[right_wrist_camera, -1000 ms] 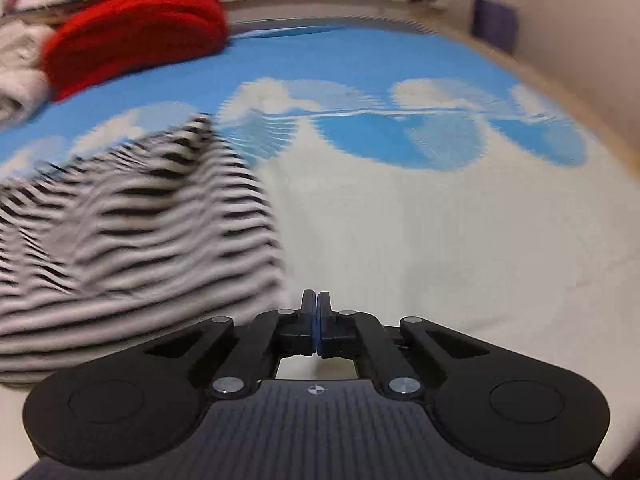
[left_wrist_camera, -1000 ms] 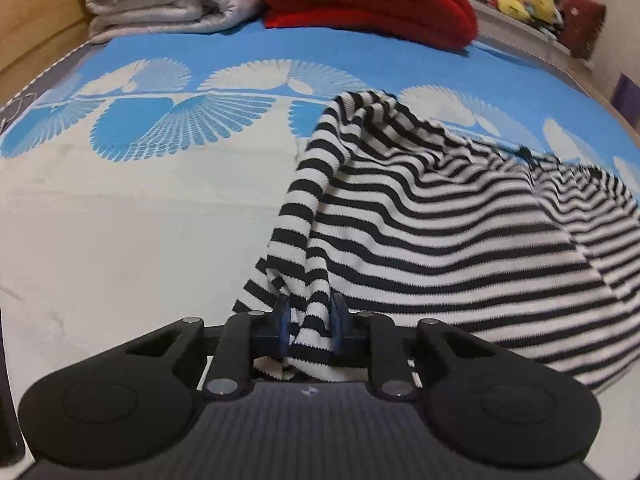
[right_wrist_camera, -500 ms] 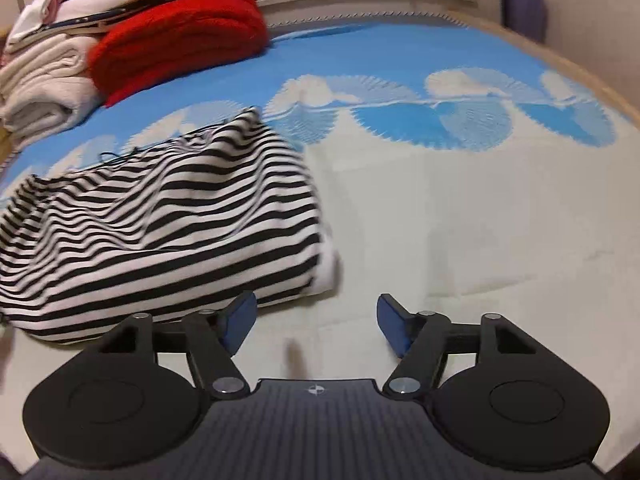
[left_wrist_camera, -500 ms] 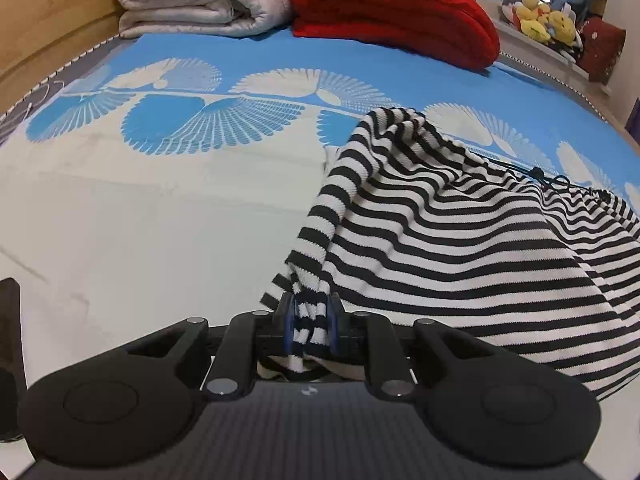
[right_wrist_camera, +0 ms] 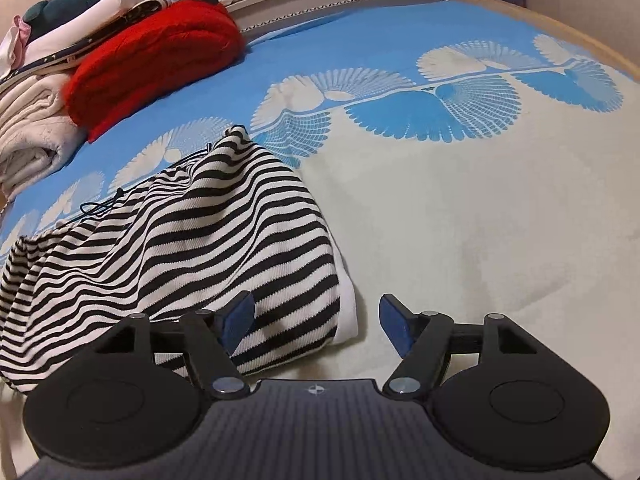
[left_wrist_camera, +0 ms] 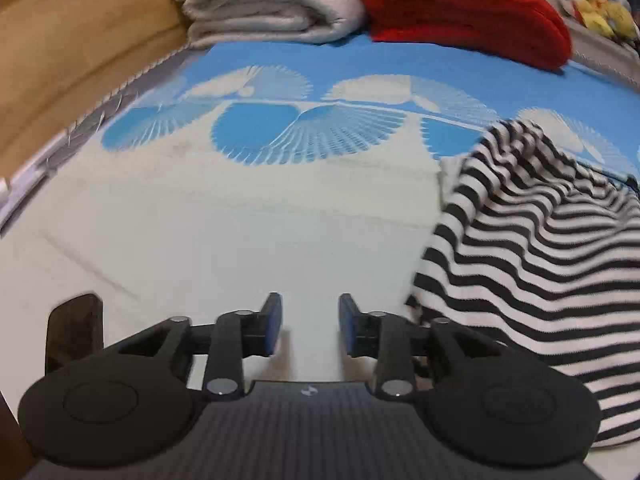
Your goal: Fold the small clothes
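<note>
A black-and-white striped garment point(right_wrist_camera: 192, 236) lies rumpled on the bed, with a thin dark drawstring at its far edge. In the left wrist view the striped garment point(left_wrist_camera: 544, 264) lies to the right. My left gripper point(left_wrist_camera: 310, 326) is open and empty, just left of the garment's near edge. My right gripper point(right_wrist_camera: 318, 326) is open wide and empty; its left finger sits over the garment's near right corner, its right finger over bare bedsheet.
The bedsheet point(right_wrist_camera: 480, 208) is pale with blue fan patterns. A folded red knit point(right_wrist_camera: 160, 60) and folded whitish blankets point(left_wrist_camera: 264, 4) are stacked at the far end. Soft toys point(left_wrist_camera: 604, 16) sit on a ledge behind. A wooden bed edge point(left_wrist_camera: 80, 40) runs on the left.
My left gripper opened, let go of the striped garment and shifted left of it. My right gripper went from shut to wide open beside the garment's near right corner.
</note>
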A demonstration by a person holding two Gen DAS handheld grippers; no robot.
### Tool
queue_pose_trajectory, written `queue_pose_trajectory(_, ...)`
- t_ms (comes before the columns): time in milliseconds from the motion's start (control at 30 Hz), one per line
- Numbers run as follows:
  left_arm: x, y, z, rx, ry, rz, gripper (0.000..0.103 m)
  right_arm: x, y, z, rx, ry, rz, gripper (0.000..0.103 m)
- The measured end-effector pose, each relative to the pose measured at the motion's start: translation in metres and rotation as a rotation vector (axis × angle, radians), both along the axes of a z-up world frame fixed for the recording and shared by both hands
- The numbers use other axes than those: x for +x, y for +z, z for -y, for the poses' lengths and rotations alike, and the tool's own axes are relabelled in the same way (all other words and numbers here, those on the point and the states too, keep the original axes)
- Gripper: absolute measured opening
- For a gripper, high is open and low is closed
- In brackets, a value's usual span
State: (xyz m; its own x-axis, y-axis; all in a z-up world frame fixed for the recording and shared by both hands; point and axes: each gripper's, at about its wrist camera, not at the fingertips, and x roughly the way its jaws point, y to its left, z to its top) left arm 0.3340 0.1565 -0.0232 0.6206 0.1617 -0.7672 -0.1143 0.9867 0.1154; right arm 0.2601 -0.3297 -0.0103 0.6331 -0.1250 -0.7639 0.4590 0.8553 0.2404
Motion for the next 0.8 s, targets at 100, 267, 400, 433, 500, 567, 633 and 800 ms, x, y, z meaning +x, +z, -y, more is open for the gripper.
queue_pose_trajectory(100,-0.006,0.007,-0.022,-0.191,-0.002,-0.001,0.080,0.001,0.000,0.005,0.017,0.007,0.003,0.074)
queue_pose_trajectory(267,-0.014,0.013,-0.024,-0.435,-0.091,-0.013,0.094,0.003,-0.003,0.014,0.054,-0.029,0.001,0.078)
queue_pose_trajectory(400,-0.006,0.002,0.008,-0.405,-0.152,-0.086,0.101,0.009,-0.011,0.016,0.083,-0.069,-0.011,0.082)
queue_pose_trajectory(433,-0.002,-0.003,0.018,-0.385,-0.173,-0.115,0.101,0.011,-0.015,0.015,0.108,-0.064,-0.028,0.082)
queue_pose_trajectory(500,0.004,-0.013,0.040,-0.333,-0.212,-0.169,0.103,0.017,-0.025,0.012,0.168,-0.052,-0.072,0.083)
queue_pose_trajectory(567,0.006,-0.024,0.063,-0.236,-0.242,-0.211,0.103,0.024,-0.036,0.008,0.211,-0.045,-0.117,0.084)
queue_pose_trajectory(633,0.002,-0.029,0.080,-0.148,-0.261,-0.197,0.097,0.030,-0.037,0.001,0.177,-0.027,-0.113,0.064)
queue_pose_trajectory(800,-0.009,-0.012,0.076,-0.226,-0.205,-0.150,0.026,0.036,-0.031,-0.006,0.165,-0.034,-0.090,0.021)
